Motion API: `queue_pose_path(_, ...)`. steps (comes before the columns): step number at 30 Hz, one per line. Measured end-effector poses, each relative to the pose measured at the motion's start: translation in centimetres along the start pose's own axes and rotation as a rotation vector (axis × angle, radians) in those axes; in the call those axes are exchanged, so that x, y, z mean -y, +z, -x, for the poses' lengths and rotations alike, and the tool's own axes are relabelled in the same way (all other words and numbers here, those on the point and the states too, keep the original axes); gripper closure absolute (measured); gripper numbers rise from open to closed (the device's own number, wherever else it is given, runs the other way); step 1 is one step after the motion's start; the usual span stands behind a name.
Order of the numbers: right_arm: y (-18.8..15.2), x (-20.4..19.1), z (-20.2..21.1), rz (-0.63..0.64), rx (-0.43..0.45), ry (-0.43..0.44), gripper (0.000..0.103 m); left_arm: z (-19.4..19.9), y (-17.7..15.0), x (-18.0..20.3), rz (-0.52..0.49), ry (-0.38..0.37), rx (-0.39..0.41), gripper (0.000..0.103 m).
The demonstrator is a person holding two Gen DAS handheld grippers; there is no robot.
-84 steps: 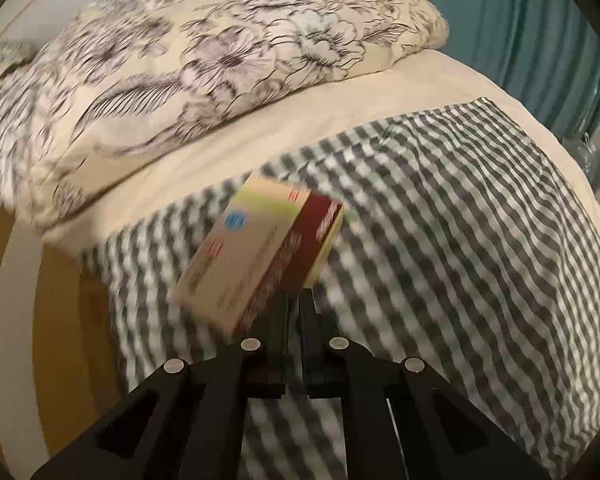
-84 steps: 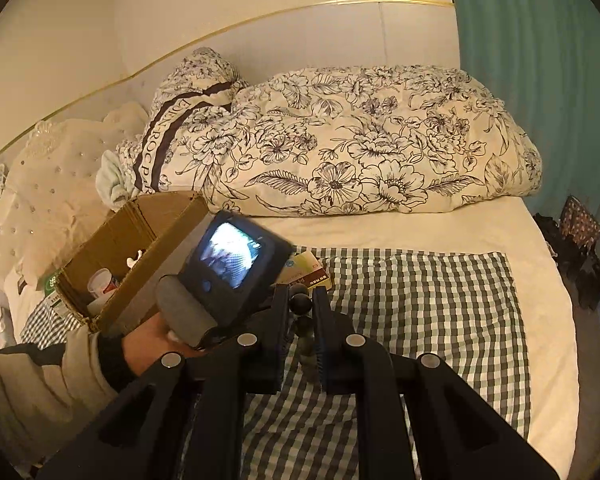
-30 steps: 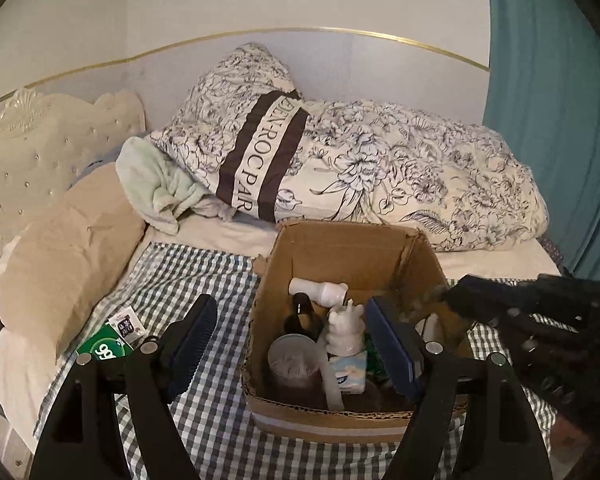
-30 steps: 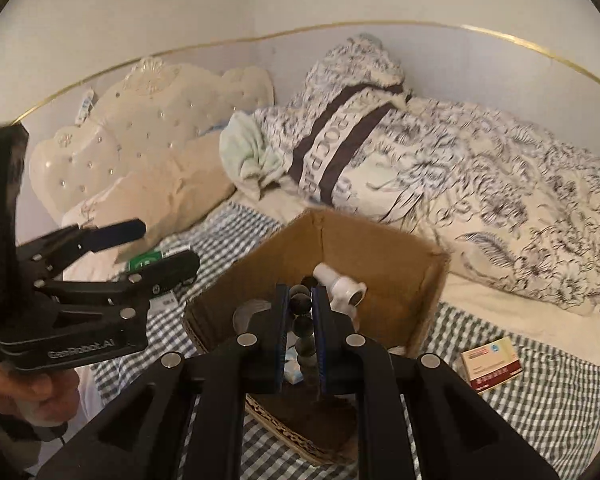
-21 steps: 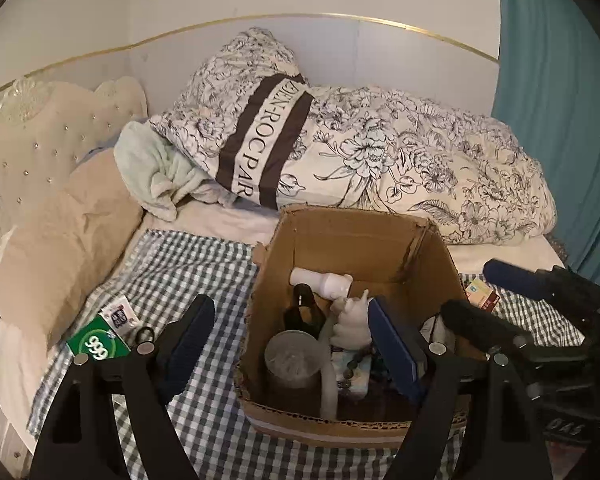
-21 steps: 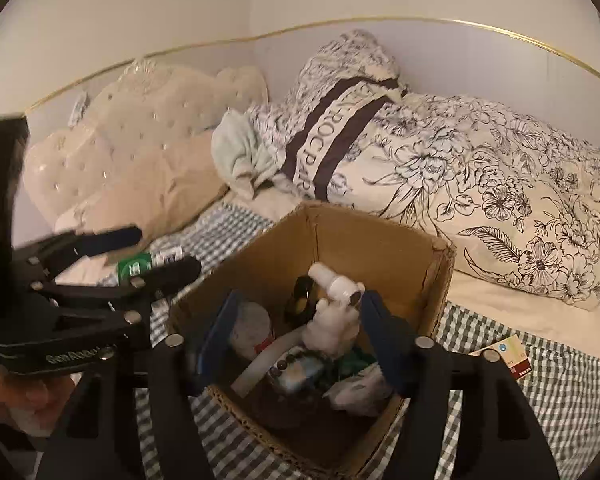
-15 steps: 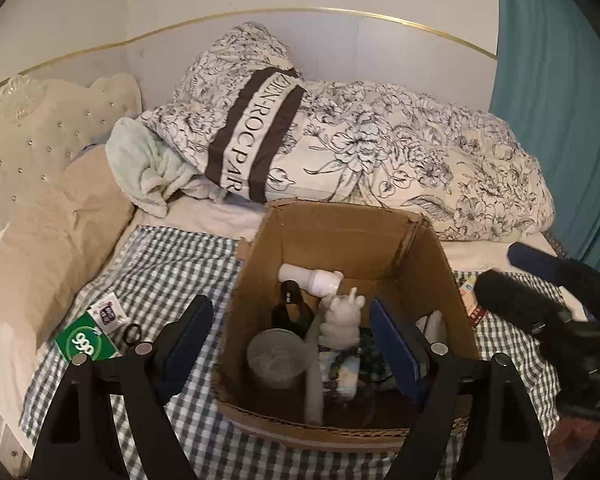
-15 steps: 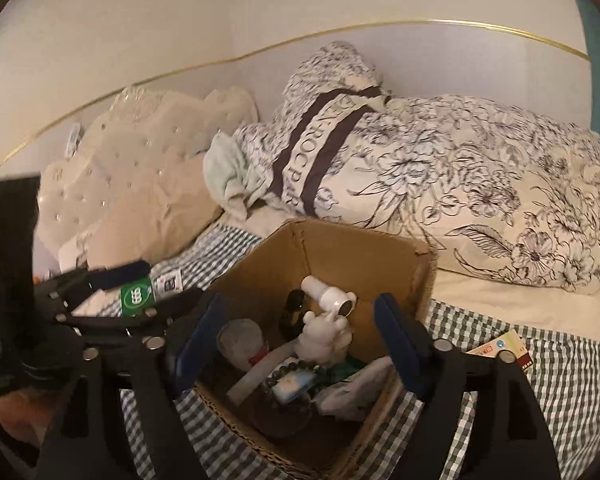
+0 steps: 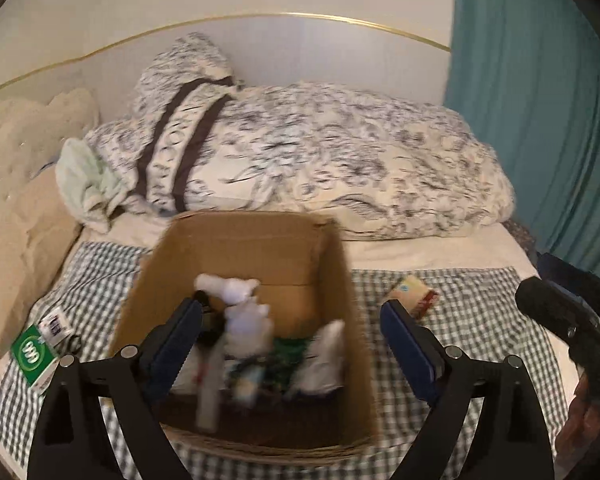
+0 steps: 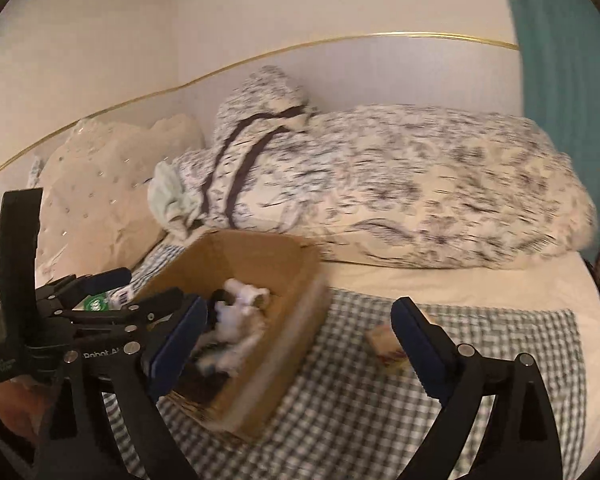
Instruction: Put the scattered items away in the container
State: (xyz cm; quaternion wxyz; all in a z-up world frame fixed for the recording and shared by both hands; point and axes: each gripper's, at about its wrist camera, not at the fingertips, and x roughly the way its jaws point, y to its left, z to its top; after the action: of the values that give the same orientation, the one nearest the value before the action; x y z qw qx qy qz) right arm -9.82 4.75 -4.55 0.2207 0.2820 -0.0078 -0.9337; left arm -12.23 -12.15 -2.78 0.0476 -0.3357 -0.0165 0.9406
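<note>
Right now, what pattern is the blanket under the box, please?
Grey-and-white checks on the blanket; clearest in the left wrist view.

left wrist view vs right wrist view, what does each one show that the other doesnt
Only the left wrist view shows the green box whole, lying on the checked blanket left of the cardboard box, and the right gripper at the frame's right edge. Only the right wrist view shows the left gripper from outside, jaws open. Both show the cardboard box, the small carton lying right of it, and the floral duvet.
</note>
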Motion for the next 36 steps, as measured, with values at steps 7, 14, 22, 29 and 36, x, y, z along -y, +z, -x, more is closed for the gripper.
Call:
queue_pose_path(7, 0.4, 4.9, 4.9, -0.096, 0.081, -0.094, 0.006, -1.3, 0.1, 8.0, -0.134, -0.110, 0.005, 0.004)
queue_pose_path(14, -0.9, 8.7, 8.3, -0.096, 0.098, -0.199, 0.005, -4.5, -0.5, 13.2, -0.234, -0.217, -0.049, 0.004)
queue_pose_path(22, -4.1, 13.9, 9.9, -0.175, 0.063, -0.253, 0.005, -10.0, -2.0, 16.7, -0.341, -0.258, -0.171, 0.004)
queue_pose_path(29, -5.9, 16.8, 10.1, -0.231, 0.057, -0.244, 0.005, -15.7, -1.2, 17.5, -0.317, -0.175, -0.398, 0.004)
queue_pose_path(36, -6.1, 17.6, 10.1, -0.221, 0.062, -0.238, 0.005, -16.5, 0.4, 21.1, -0.698, -0.195, -0.482, 0.004)
